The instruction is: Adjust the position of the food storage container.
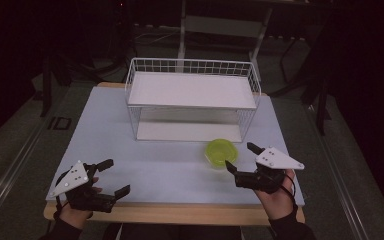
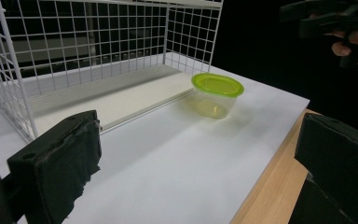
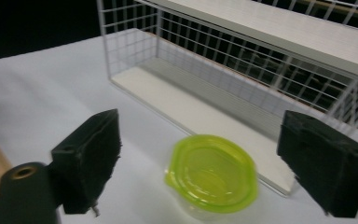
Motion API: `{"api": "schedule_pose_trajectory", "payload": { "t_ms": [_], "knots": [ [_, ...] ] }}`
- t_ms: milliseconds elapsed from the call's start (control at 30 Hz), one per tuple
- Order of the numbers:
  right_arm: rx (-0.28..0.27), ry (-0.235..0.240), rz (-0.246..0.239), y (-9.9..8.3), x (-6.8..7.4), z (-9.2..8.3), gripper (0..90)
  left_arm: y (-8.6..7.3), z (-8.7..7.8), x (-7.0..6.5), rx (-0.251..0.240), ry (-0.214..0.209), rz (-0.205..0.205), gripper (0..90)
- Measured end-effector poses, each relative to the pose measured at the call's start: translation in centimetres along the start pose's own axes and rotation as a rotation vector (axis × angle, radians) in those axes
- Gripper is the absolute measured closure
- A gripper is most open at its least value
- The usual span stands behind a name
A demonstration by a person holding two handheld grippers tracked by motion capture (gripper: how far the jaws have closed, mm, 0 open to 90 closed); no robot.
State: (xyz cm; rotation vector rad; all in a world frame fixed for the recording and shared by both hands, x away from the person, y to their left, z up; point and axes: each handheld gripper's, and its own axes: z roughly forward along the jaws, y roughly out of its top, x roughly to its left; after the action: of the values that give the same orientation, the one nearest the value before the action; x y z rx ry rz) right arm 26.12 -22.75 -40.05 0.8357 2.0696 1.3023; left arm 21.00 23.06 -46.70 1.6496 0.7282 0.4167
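The small clear plastic container with a translucent lime-green lid (image 1: 221, 153) (image 2: 216, 94) (image 3: 210, 175) stands upright on the white tabletop (image 1: 160, 165), toward the right half and just in front of the white two-tier wire-grid shelf rack (image 1: 192, 99) (image 2: 88, 56) (image 3: 242, 60). The lid is seated flat on the rim and closes the container; its outline is rounded with a raised edge and a small tab at one side. The transparent body tapers slightly toward the base and appears empty. The container sits close to the front right corner of the rack's lower white board, apart from it, not touching the wire frame.
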Motion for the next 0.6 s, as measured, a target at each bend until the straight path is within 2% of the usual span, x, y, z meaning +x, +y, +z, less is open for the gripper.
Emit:
{"api": "schedule_pose_trajectory", "payload": {
  "t_ms": [133, 167, 200, 233, 300, 333, 400, 433, 500, 533, 567, 600],
  "knots": [
    [0.006, -0.018, 0.026, 0.1, -1.0, 0.5, 15.8, 0.0, 0.0, 0.0, 0.002, 0.0, -0.002, 1.2],
    [0.0, -0.028, 0.044, 0.0, -1.7, 0.8, 18.7, 0.0, 0.0, 0.0, 0.002, -0.001, -0.002, 1.2],
    [0.0, -0.028, 0.044, 0.0, -1.7, 0.8, 18.7, 0.0, 0.0, 0.0, 0.003, -0.001, -0.002, 1.2],
    [0.008, -0.05, 0.056, -0.2, -2.4, 1.2, 19.0, 0.0, 0.1, 0.0, 0.005, -0.001, 0.0, 1.2],
    [0.02, -0.045, 0.067, -0.2, -2.8, 1.4, 21.8, 0.0, 0.1, 0.0, 0.006, -0.002, 0.001, 1.2],
    [0.041, -0.063, 0.072, -0.5, -3.4, 1.7, 24.3, 0.0, 0.1, 0.0, 0.009, -0.002, 0.003, 1.2],
    [0.051, -0.072, 0.067, -0.7, -3.7, 1.9, 27.6, 0.0, 0.1, 0.0, 0.012, -0.005, 0.005, 1.3],
    [0.07, -0.095, 0.092, -0.9, -4.3, 2.1, 34.3, 0.0, 0.1, 0.0, 0.01, -0.007, 0.005, 1.2],
    [0.078, -0.09, 0.106, -1.0, -4.6, 2.2, 36.1, 0.0, 0.1, -0.1, 0.01, -0.003, 0.009, 1.3],
    [0.088, -0.123, 0.107, -1.4, -5.1, 2.5, 40.3, 0.0, 0.1, 0.0, 0.01, -0.006, 0.005, 1.2],
    [0.088, -0.123, 0.107, -1.4, -5.1, 2.5, 40.3, 0.0, 0.1, 0.0, 0.01, -0.007, 0.004, 1.2],
    [0.113, -0.122, 0.116, -1.9, -5.6, 2.9, 45.4, 0.0, 0.2, 0.0, 0.013, -0.004, 0.004, 1.3]
  ]
}}
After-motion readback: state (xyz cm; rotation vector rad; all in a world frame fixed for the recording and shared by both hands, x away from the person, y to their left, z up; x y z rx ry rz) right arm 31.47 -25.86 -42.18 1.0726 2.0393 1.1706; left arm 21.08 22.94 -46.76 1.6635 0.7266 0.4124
